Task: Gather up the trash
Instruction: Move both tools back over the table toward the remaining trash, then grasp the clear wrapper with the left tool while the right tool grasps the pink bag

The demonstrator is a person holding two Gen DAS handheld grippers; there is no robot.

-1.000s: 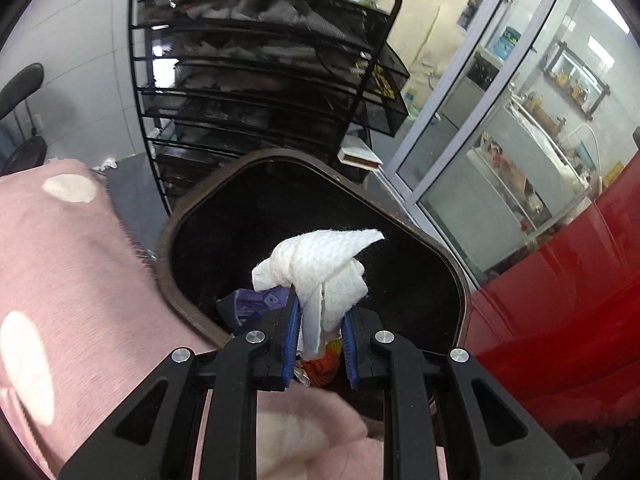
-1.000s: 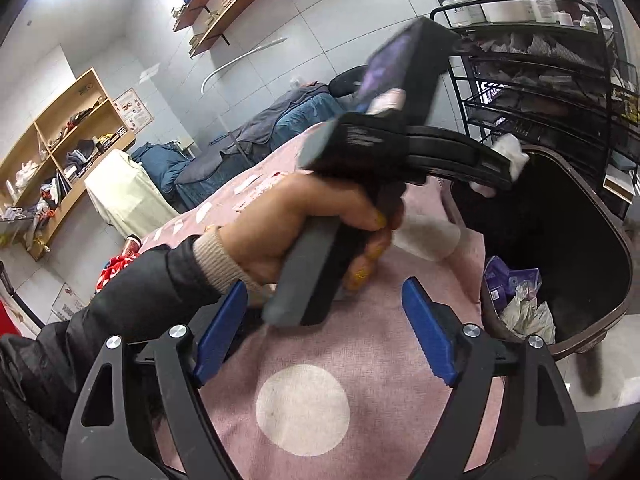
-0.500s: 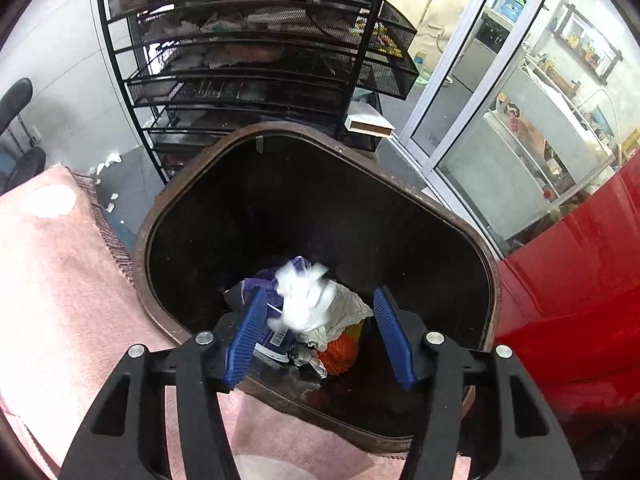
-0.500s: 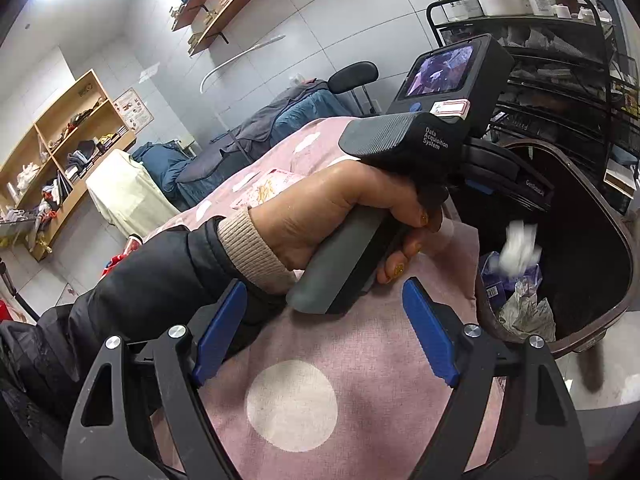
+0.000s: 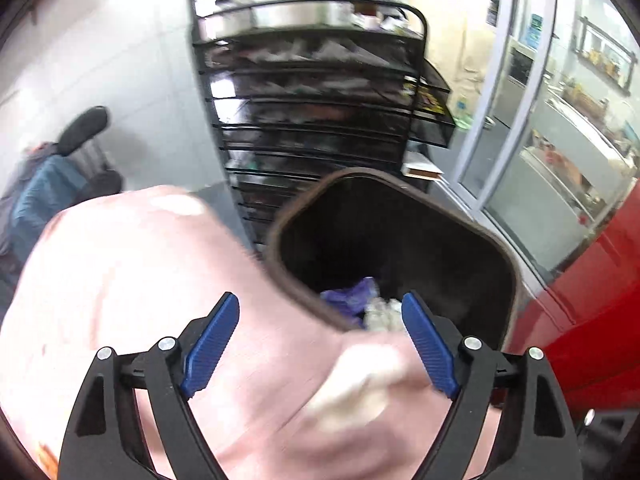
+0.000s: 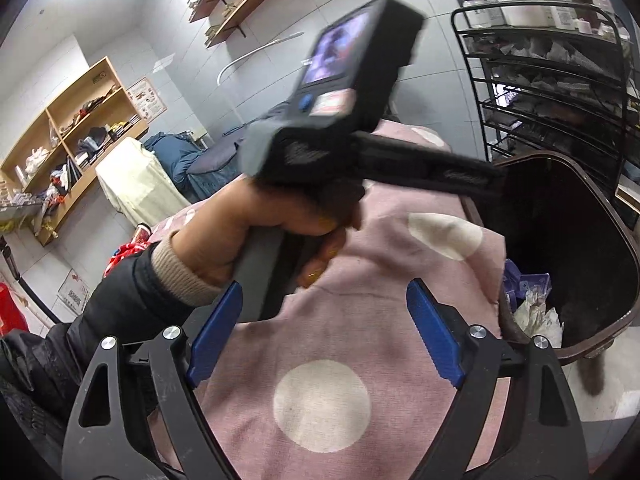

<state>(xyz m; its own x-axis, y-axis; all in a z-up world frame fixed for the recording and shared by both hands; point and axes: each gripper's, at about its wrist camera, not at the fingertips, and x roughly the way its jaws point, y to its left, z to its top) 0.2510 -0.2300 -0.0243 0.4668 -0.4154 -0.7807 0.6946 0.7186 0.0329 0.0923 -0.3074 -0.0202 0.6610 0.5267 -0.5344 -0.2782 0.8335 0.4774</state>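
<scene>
A: Left wrist view. The left gripper [image 5: 320, 340] has its blue pads [image 5: 210, 346] spread wide and carries nothing. Beyond and a little right of it stands the brown trash bin [image 5: 514, 280], hard against the edge of the pink dotted blanket [image 5: 120, 280].

B: And the trash itself?

A: In the bin. A crumpled white tissue [image 5: 382, 316] lies at the bottom beside a purple wrapper [image 5: 352, 296], below and ahead of the fingers, touching neither pad. The view is blurred, so finer detail cannot be told.

B: Right wrist view?

A: The right gripper [image 6: 324, 336] hovers over the blanket [image 6: 360, 340], its pads [image 6: 434, 340] likewise spread and empty. The person's left hand [image 6: 248, 236] is seen gripping the other tool's handle. The bin [image 6: 624, 264] sits at the far right, with white paper [image 6: 538, 316] and purple packets [image 6: 524, 284] inside.

B: How far along, then?

A: I judge at least several pieces deposited. No loose trash shows on the visible blanket; whether more remains elsewhere cannot be told. Next would be finding another piece, if any.
</scene>
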